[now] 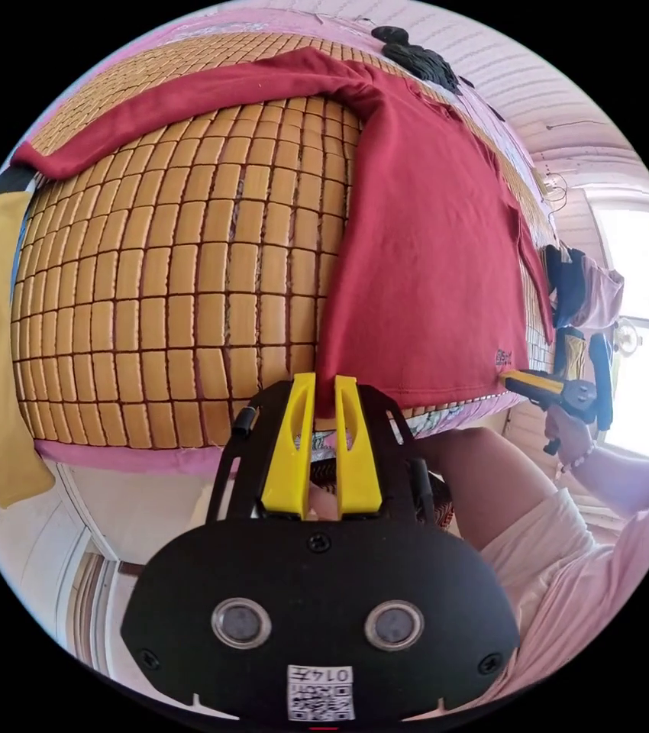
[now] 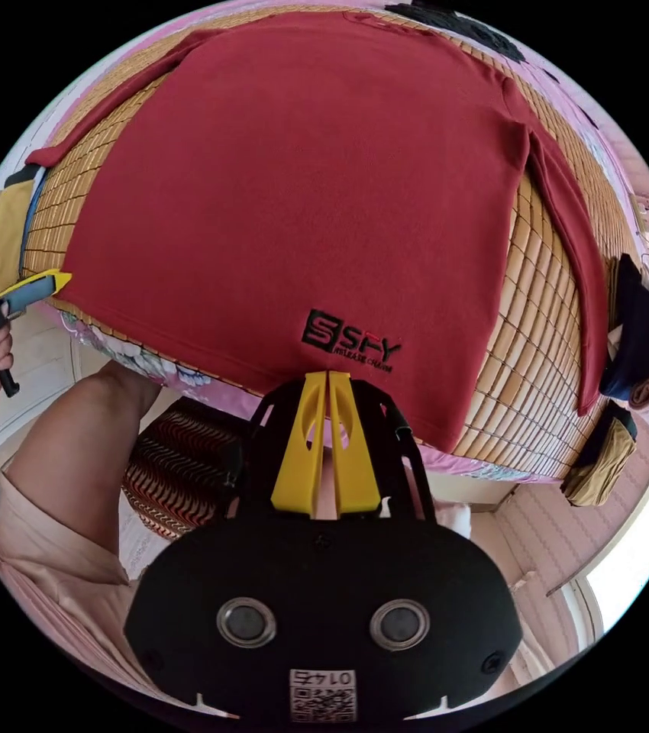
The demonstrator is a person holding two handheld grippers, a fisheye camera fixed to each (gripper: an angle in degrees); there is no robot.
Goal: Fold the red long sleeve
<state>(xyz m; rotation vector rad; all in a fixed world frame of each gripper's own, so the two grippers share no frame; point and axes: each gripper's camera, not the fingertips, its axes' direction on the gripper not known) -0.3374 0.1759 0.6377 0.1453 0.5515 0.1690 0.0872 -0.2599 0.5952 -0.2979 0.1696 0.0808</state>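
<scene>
Red long sleeve [image 2: 317, 198] on bamboo mat [image 1: 179, 290]

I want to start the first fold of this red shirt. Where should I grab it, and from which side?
Grip the red shirt at its bottom hem, from the bed's near edge, where you stand. It lies flat on the bamboo mat with that hem reaching the edge. The left tool and right tool sit at the hem's two corners, so both can lift evenly.

I read black and red embroidered lettering, "SFY" after a square S mark, on my red long-sleeved cotton shirt [image 2: 301, 191], just above its hem; the smaller line beneath stays illegible. Mirrored digits "0145" sit above each gripper's code sticker.
</scene>
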